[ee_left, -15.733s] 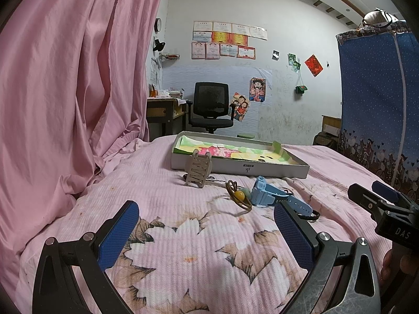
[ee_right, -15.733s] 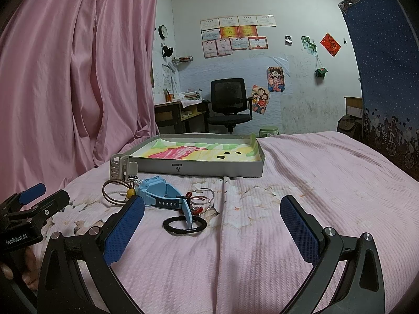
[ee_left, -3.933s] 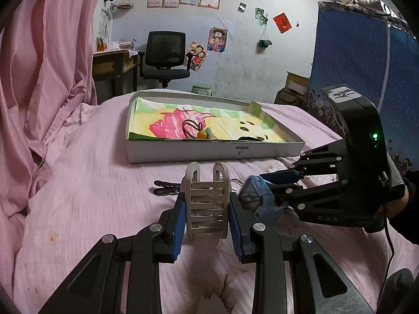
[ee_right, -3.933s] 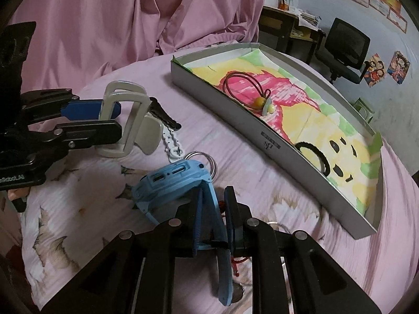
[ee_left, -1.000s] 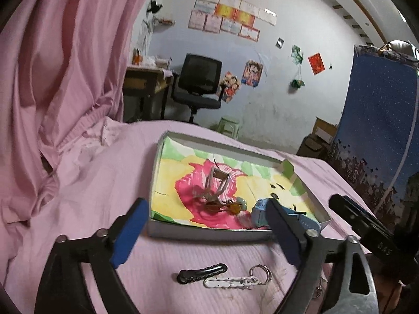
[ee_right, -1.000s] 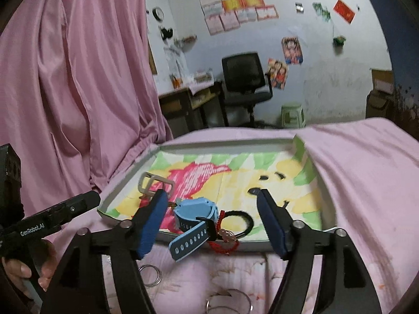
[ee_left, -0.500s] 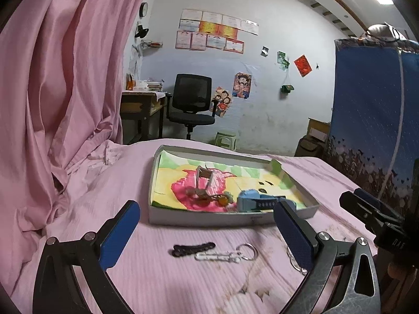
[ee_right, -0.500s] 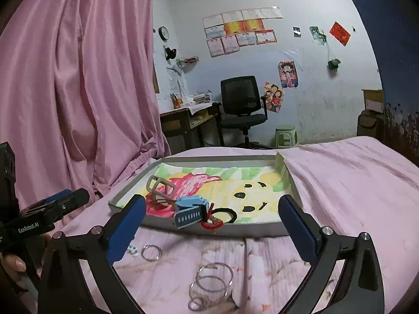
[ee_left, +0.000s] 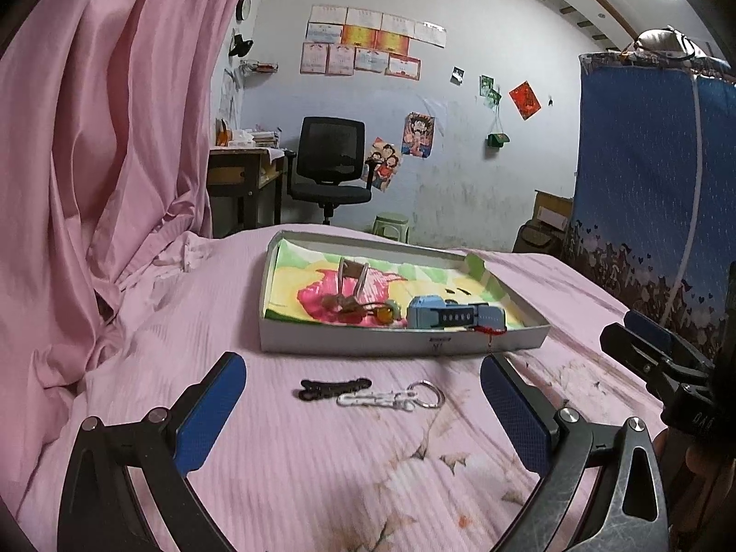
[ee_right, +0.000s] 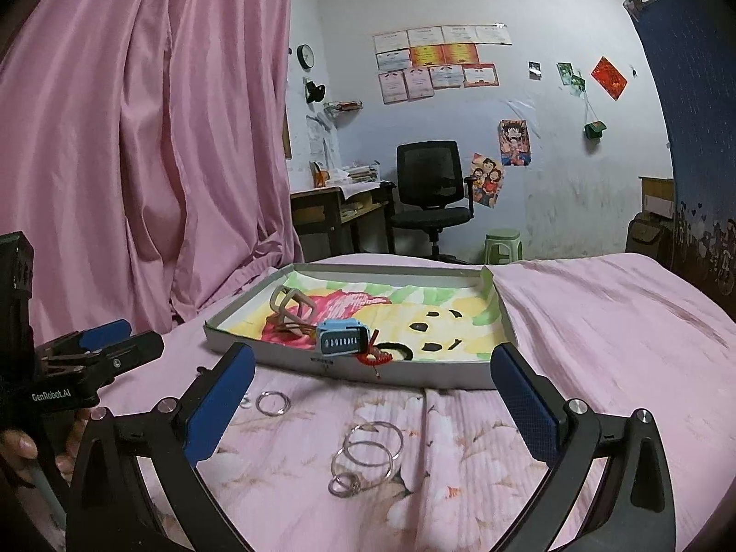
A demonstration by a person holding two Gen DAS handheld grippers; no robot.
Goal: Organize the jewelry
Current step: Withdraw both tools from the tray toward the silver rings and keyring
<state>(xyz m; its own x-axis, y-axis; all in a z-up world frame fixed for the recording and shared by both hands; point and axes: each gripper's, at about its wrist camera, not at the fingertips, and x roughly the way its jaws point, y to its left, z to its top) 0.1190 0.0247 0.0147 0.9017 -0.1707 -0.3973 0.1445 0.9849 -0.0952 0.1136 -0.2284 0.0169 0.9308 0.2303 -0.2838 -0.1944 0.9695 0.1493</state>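
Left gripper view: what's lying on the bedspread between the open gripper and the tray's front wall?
In the left wrist view, a black hair clip and a white clip on a key ring lie between the left gripper and the tray.

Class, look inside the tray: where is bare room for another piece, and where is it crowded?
Free: the tray's yellow right half, beyond the black hair tie. Crowded: its left front, where claw clip, blue watch and red cord bunch together.

1. "GenRobot.AI" stands in white letters on the black body of the left gripper (ee_right: 99,345), seen from the right wrist.
2. Wall certificates (ee_right: 437,62) carry print too small to read.
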